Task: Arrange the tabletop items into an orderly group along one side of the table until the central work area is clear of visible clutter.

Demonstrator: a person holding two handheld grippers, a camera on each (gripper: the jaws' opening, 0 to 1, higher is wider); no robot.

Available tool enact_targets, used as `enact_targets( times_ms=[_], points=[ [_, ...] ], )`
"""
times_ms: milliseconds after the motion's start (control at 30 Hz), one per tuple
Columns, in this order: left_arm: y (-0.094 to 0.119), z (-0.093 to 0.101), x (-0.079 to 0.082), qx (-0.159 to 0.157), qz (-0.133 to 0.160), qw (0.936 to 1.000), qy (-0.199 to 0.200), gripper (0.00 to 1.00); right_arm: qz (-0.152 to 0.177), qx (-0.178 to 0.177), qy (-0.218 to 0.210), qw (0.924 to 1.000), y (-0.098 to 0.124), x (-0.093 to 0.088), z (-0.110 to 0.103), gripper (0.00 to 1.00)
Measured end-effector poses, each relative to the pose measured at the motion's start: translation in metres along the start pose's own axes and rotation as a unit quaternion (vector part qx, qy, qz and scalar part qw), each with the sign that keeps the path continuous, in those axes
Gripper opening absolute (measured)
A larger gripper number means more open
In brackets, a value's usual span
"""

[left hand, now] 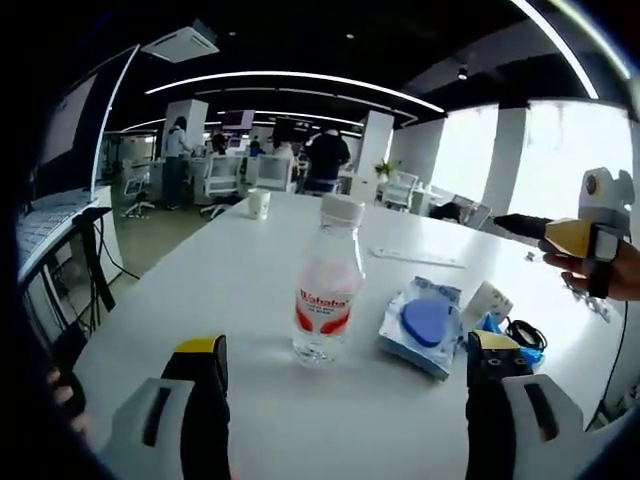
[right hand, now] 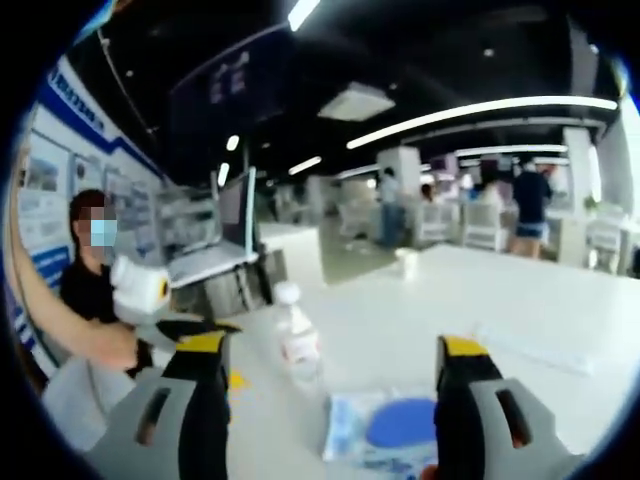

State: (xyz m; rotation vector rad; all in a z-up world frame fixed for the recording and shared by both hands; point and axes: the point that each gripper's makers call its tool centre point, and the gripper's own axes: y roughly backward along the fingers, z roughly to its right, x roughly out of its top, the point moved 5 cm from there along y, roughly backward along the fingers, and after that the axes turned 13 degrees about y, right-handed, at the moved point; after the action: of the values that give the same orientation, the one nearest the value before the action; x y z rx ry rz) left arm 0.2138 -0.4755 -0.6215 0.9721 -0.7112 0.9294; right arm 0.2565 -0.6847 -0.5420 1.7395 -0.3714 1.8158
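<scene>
While the left gripper (left hand: 345, 385) hovers low over the white tabletop (left hand: 230, 270) with its fingers (left hand: 205, 400) spread wide and holding nothing, a clear water bottle (left hand: 327, 285) with a white cap and red label stands upright just beyond and between them. Just right of the bottle lies a pale blue packet (left hand: 425, 325) with a round blue disc on top, and beside that sit a small white roll (left hand: 487, 300) and a tangle of black cable (left hand: 525, 335). A flat clear sheet (left hand: 418, 257) rests further back, and a white paper cup (left hand: 259, 203) stands well apart near the far end. At the right edge of the left gripper view the right gripper (left hand: 590, 235) is held in a hand above the tabletop. In the right gripper view, its own fingers (right hand: 205, 400) are likewise released and wide apart, with the bottle (right hand: 297, 345) upright between them and the packet (right hand: 385, 430) lying near the bottom, close to the right finger. The left gripper (right hand: 165, 320) enters from the left, held by a person in dark clothes.
</scene>
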Motion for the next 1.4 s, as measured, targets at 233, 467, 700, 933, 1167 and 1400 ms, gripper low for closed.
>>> enact_targets(
  times_ms=[233,467,700,933,1167,1400],
  points=[
    [0.012,-0.001,-0.004,0.023,0.001,0.9997,-0.001,1.00,-0.002,0.021,-0.006,0.9998,0.002,-0.014,0.006,0.82],
    [0.026,0.006,0.008,0.034,0.015,0.9993,0.001,1.00,0.011,0.038,-0.004,0.9992,0.003,-0.018,0.015,0.84],
    [0.039,0.019,0.005,0.035,0.012,0.9993,-0.003,1.00,0.013,0.042,-0.013,0.9990,0.017,-0.021,0.019,0.87],
    [0.046,0.025,-0.005,0.027,0.006,0.9996,-0.005,1.00,0.005,0.045,-0.008,0.9989,0.038,-0.028,0.019,0.87],
    [0.043,0.021,-0.011,0.011,-0.004,0.9999,0.002,1.00,-0.008,0.035,-0.015,0.9992,0.039,-0.033,0.016,0.87],
    [0.049,0.024,-0.009,0.003,-0.022,0.9998,-0.001,1.00,0.002,0.026,-0.026,0.9993,0.029,-0.029,0.016,0.87]
  ],
)
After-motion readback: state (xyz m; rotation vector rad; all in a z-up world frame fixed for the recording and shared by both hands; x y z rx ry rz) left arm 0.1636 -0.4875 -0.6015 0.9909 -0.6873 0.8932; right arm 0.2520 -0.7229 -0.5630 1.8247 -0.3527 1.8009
